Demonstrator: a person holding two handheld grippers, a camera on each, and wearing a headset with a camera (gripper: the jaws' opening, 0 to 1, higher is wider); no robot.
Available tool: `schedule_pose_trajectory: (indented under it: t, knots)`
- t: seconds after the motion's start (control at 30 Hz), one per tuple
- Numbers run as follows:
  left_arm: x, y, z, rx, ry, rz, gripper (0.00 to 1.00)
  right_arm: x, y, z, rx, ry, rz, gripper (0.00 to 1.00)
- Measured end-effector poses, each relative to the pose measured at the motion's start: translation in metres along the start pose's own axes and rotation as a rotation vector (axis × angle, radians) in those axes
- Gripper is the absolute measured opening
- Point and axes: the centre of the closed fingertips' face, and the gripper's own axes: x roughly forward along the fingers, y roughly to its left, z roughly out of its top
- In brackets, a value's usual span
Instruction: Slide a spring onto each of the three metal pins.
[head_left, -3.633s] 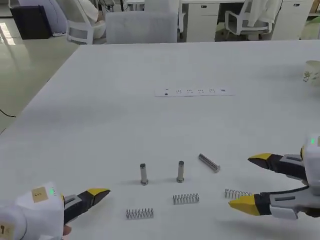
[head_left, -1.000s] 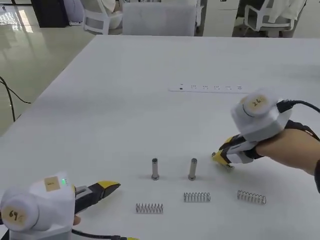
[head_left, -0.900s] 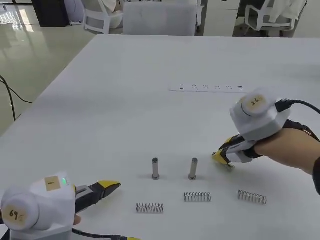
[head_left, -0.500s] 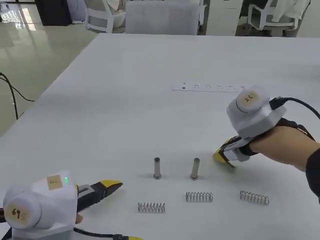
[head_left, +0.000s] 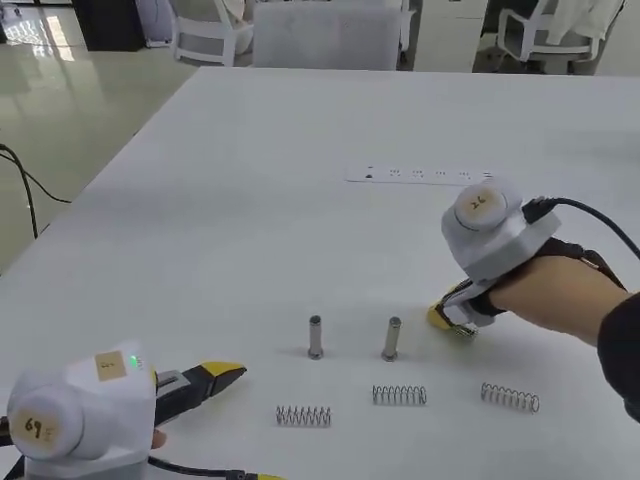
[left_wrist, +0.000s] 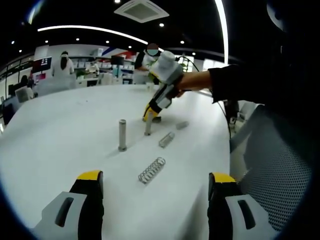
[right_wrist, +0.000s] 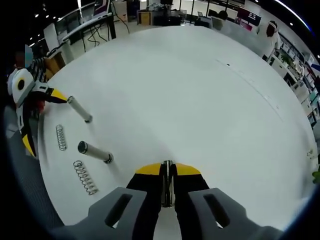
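Nearest the person, at 7 o'clock in the head view, the left gripper (head_left: 243, 425) is hovering low over the bench (head_left: 300, 230). Its yellow-tipped jaws are standing wide apart and holding nothing.

Just past it, three springs are lying free in a loose row: the left spring (head_left: 303, 415), the middle spring (head_left: 399, 396) and the right spring (head_left: 510, 398). At 12 o'clock from the left and middle springs, the left pin (head_left: 316, 337) and the middle pin (head_left: 391, 339) are standing upright, both bare.

At 3 o'clock from the middle pin, the right gripper (head_left: 446, 319) is pointing its tips down at the bench. Its jaws are closing tightly on the third pin (right_wrist: 167, 189), which is showing in the right gripper view as a thin metal bar pinched between them. Whether the pin is touching the bench I cannot tell.

A few seconds ago this gripper was waiting open at the near right while the third pin was lying loose on its side. Since then it has been reaching in and clamping the pin. Over the last second its casing has been drifting toward 11 o'clock while the tips are staying put. I am reading that as the pin being tipped up or lifted, which is only preparation. No spring is sitting on any pin, so all three threadings are still ahead.

Farther off at 12 o'clock a power strip (head_left: 425, 177) is lying flat on the bench. Chairs (head_left: 320, 35) are standing beyond the far edge.
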Motion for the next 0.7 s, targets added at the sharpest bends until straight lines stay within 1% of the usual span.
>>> schedule_pose_trajectory:
  t: [0.1,0.2,0.4,0.63,0.7]
  knots:
    - [0.000,0.000,0.000,0.002,0.001,-0.001,0.83,-0.001,-0.001,0.000,0.003,0.001,-0.001,0.05]
    - [0.000,0.001,0.001,0.002,-0.004,0.002,0.83,-0.002,-0.001,-0.002,0.033,0.000,0.013,0.05]
    - [0.001,-0.001,0.001,0.006,0.000,-0.003,0.83,-0.021,0.005,0.000,0.028,-0.032,0.016,0.05]
    - [0.001,-0.003,0.000,0.011,0.006,-0.008,0.83,-0.042,0.011,-0.001,0.014,-0.063,0.000,0.05]
    - [0.001,-0.003,0.000,0.012,0.006,-0.010,0.83,-0.046,0.010,0.000,0.010,-0.073,-0.006,0.05]
